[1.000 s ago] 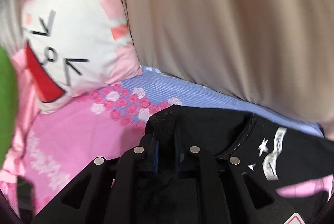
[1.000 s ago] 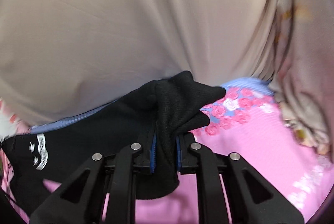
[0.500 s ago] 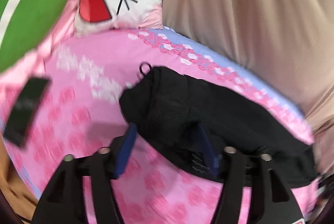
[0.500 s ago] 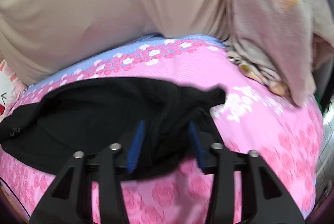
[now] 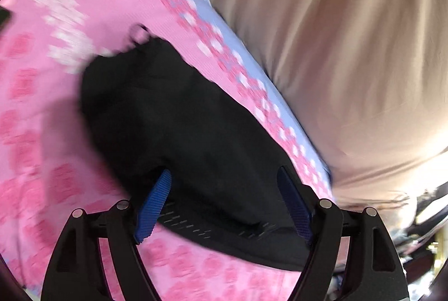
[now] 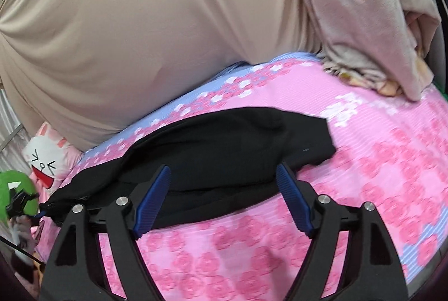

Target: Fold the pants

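L gripper (image 5: pixel 224 200) view: blurred pants (image 5: pixel 179 132)

A second ago both grippers were clamped on bunched black fabric held up off the bed. The left gripper (image 5: pixel 224 200) now has its jaws spread wide and still opening; the black pants (image 5: pixel 179 132) lie flat on the pink floral bedspread (image 5: pixel 42 146), an edge between the blue pads but not pressed. The right gripper (image 6: pixel 224 197) likewise is opening, its raised fold gone, the pants (image 6: pixel 224 146) spread flat just ahead. Both views now look down on the bedspread rather than at the beige cover (image 6: pixel 140 20).
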A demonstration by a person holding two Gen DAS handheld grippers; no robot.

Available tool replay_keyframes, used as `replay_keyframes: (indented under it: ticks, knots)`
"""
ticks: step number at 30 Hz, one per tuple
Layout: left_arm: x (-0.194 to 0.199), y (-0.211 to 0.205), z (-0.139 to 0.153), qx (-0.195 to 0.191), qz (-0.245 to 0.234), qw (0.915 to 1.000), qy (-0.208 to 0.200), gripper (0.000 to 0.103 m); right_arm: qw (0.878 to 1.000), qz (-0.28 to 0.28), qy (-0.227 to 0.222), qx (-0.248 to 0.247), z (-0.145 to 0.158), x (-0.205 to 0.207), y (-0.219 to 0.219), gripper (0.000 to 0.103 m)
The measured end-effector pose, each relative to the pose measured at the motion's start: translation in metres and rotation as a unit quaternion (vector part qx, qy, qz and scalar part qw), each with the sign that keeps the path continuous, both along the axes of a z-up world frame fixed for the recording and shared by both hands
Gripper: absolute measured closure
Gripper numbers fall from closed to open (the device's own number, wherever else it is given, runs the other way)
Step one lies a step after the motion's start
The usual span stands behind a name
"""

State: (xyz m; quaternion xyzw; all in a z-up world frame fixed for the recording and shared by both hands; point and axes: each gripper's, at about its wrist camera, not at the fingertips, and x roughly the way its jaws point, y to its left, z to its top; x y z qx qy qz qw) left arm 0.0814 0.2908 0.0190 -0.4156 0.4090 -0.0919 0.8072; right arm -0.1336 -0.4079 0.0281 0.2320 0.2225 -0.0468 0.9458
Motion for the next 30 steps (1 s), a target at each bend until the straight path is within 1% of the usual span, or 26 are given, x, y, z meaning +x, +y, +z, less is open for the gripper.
replay_keyframes:
  ticks: [1,2,3,4,5,8,11,12,13,15,16,17,18,19,20,22,23,24,25,26,27,28,29,30]
  knots:
    - [0.008,0.001,0.0,0.004,-0.001,0.9999,0.01,0.057,1.0,0.009,0.001,0.01,-0.001,0.004,0.004,0.026]
    - [0.016,0.001,0.0,0.025,-0.002,0.9994,0.025,0.098,1.0,0.015,0.003,0.016,-0.002,0.006,0.007,0.026]
    - [0.02,0.004,0.0,0.03,-0.007,0.9989,0.036,0.1,0.999,0.024,0.005,0.023,-0.002,0.01,0.01,0.026]
    - [0.022,0.009,0.0,0.017,-0.008,0.9991,0.039,0.1,0.999,0.033,0.005,0.032,-0.002,0.014,0.013,0.026]
    - [0.02,0.015,0.001,0.013,-0.001,0.999,0.042,0.1,0.998,0.039,0.005,0.041,-0.001,0.019,0.014,0.026]
    - [0.009,0.027,0.009,0.033,0.008,0.9987,0.038,0.1,0.994,0.067,0.004,0.084,0.003,0.043,0.017,0.025]
    - [0.006,0.033,0.007,0.038,0.004,0.9985,0.039,0.1,0.988,0.094,0.012,0.121,0.004,0.085,0.023,0.023]
    - [0.007,0.035,0.006,0.039,0.001,0.9984,0.041,0.1,0.986,0.098,0.029,0.134,0.0,0.107,0.025,0.019]
    - [0.007,0.034,0.004,0.039,0.0,0.9983,0.043,0.1,0.985,0.088,0.046,0.142,-0.005,0.121,0.024,0.019]
    - [0.004,0.038,0.003,0.042,-0.001,0.9981,0.045,0.1,0.982,0.051,0.1,0.151,-0.021,0.148,0.019,0.019]
    - [0.004,0.038,0.003,0.044,-0.002,0.998,0.045,0.1,0.977,0.011,0.142,0.159,-0.035,0.161,0.012,0.019]
    - [0.004,0.038,0.002,0.044,-0.004,0.9979,0.047,0.1,0.972,-0.011,0.158,0.175,-0.045,0.165,0.008,0.019]
    - [0.007,0.037,0.002,0.046,-0.006,0.9978,0.048,0.1,0.966,-0.023,0.16,0.2,-0.054,0.166,0.002,0.023]
    - [0.007,0.037,0.002,0.048,-0.009,0.9977,0.047,0.1,0.966,-0.035,0.144,0.211,-0.056,0.164,-0.002,0.027]
    - [0.01,0.036,0.003,0.053,-0.013,0.9974,0.046,0.1,0.967,-0.041,0.141,0.209,-0.054,0.166,-0.004,0.038]
    - [0.021,0.033,0.009,0.068,-0.019,0.9966,0.043,0.1,0.969,-0.025,0.126,0.211,-0.044,0.178,-0.01,0.099]
    - [0.028,0.031,0.014,0.076,-0.021,0.996,0.041,0.1,0.969,-0.022,0.12,0.214,-0.037,0.184,-0.013,0.099]
    - [0.035,0.028,0.021,0.081,-0.025,0.9958,0.036,0.1,0.972,-0.019,0.103,0.212,-0.025,0.186,-0.018,0.099]
    - [0.047,0.025,0.035,0.091,-0.028,0.9952,0.022,0.1,0.978,-0.008,0.07,0.197,-0.001,0.186,-0.018,0.099]
    - [0.052,0.024,0.046,0.097,-0.028,0.9948,0.009,0.1,0.983,0.006,0.035,0.179,0.023,0.183,-0.015,0.1]
    - [0.055,0.024,0.06,0.108,-0.028,0.9937,-0.012,0.1,0.987,0.018,0.002,0.157,0.047,0.177,-0.01,0.1]
    - [0.056,0.023,0.074,0.123,-0.025,0.9915,-0.034,0.1,0.991,0.032,-0.035,0.122,0.073,0.165,0.0,0.1]
    - [0.053,0.024,0.09,0.144,-0.02,0.9875,-0.06,0.1,0.993,0.041,-0.055,0.098,0.087,0.155,0.006,0.1]
    - [0.049,0.027,0.096,0.151,-0.02,0.9856,-0.072,0.1,0.994,0.047,-0.066,0.076,0.094,0.146,0.011,0.1]
